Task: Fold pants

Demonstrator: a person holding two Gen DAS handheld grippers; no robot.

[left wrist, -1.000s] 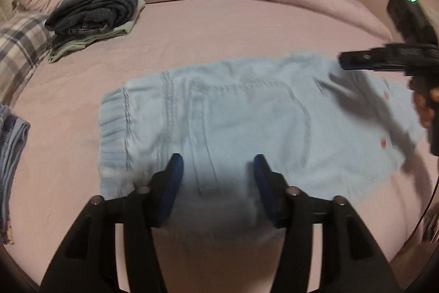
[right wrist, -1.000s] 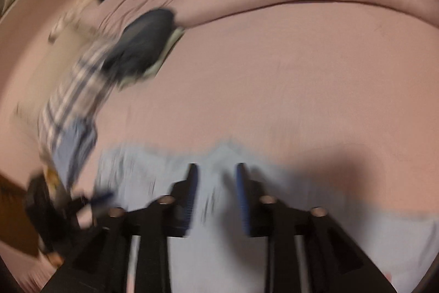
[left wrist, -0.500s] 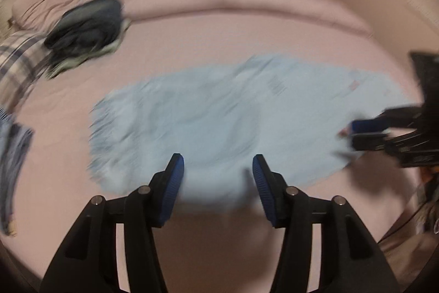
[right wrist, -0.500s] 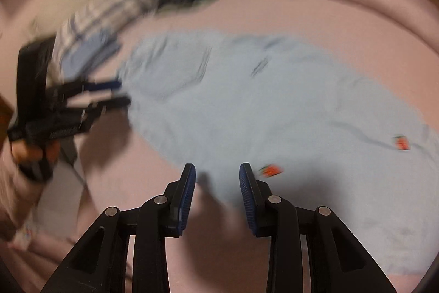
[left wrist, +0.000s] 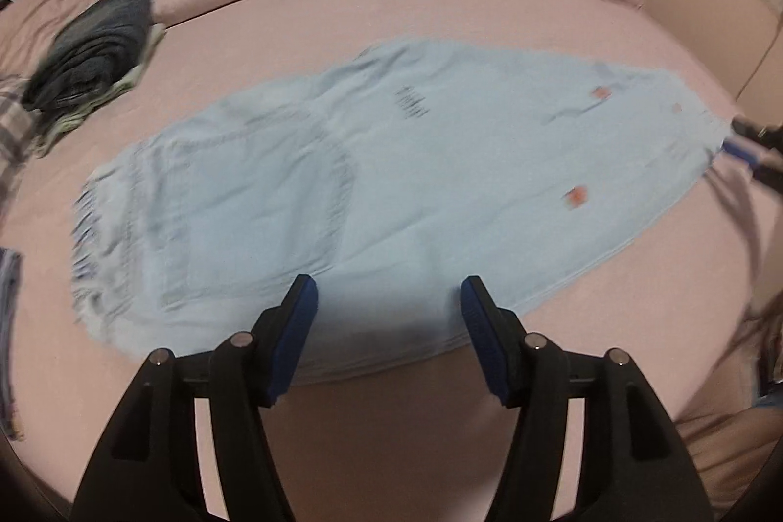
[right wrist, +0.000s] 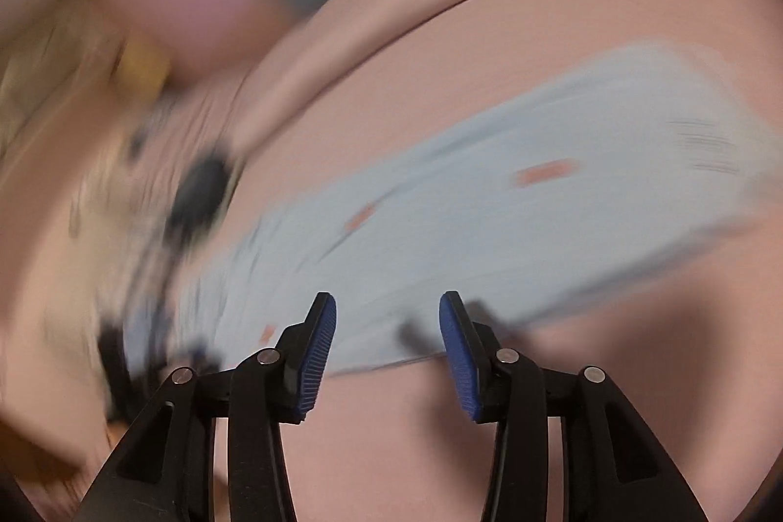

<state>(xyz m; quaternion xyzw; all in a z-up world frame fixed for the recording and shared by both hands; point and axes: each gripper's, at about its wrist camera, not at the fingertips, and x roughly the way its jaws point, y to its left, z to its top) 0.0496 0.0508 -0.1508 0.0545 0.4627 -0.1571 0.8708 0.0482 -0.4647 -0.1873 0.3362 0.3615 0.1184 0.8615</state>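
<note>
Here, light blue pants are lying flat, lengthwise, across a pink bed, likely spread out so they can be folded. The left gripper is hovering over their near edge, jaws opening, nothing between them. The right gripper (its view is badly blurred) is also opening, empty, with the hem end just ahead. Beyond the left jaw, folded dark clothes are sitting.

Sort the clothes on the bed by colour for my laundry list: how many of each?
Light blue pants: 1
Dark blue folded garment: 1
Pale green garment under it: 1
Plaid cloth at left edge: 1
Total: 4
</note>
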